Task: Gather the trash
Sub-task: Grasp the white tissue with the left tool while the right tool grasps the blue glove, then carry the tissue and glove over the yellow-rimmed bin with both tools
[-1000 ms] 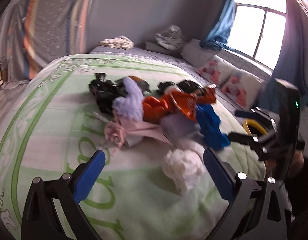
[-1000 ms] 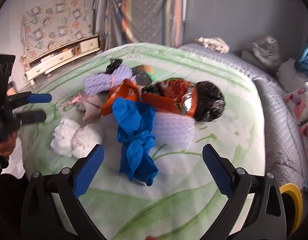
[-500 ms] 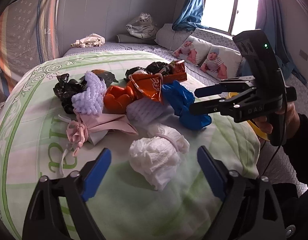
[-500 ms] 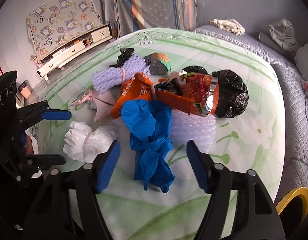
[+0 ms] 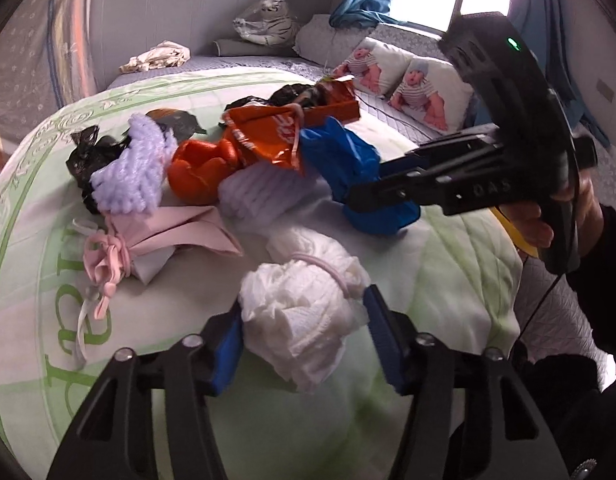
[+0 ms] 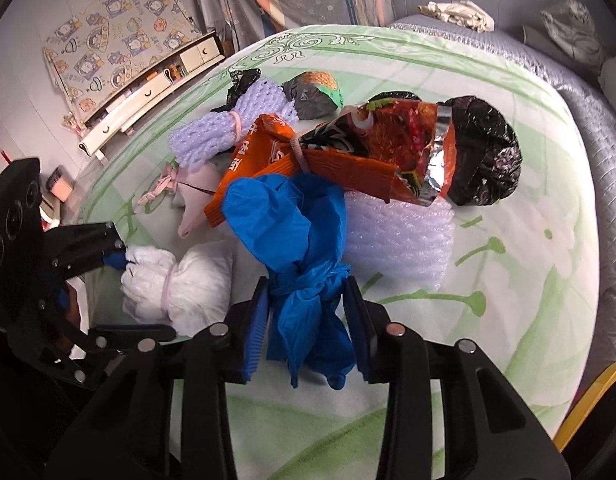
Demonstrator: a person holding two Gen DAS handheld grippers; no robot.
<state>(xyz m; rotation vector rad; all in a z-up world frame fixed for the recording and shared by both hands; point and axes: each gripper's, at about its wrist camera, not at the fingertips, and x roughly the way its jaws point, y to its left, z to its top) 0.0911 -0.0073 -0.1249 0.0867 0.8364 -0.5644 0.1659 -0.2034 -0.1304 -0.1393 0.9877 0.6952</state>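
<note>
A green-and-white quilt [image 5: 460, 248] on a bed carries a heap of bundled trash near its near edge, and two grippers work it at once. The left gripper [image 5: 304, 332] is closing, jaws at mid width, around a white tissue wad [image 5: 304, 312] tied with a pink band, the piece lying closest to the quilt's near edge; its blue pads sit at the wad's flanks, and firm contact cannot be told. The right gripper [image 6: 306, 320] is closing too, jaws narrow, about the knotted waist of a blue bag [image 6: 292, 240], just beside the wad and against a sheet of bubble wrap [image 6: 400, 240].

Both picks look best finished by squeezing until the soft bundles compress, then lifting straight up so neither drags its neighbours; the blue bag leans under an orange wrapper [image 6: 268, 152], which could ride along.

Legible writing is scant: white Korean lettering on the orange wrapper, too small to read; large green letters woven into the quilt, partly hidden; and "DAS" on the right gripper's body in the left view.
</note>
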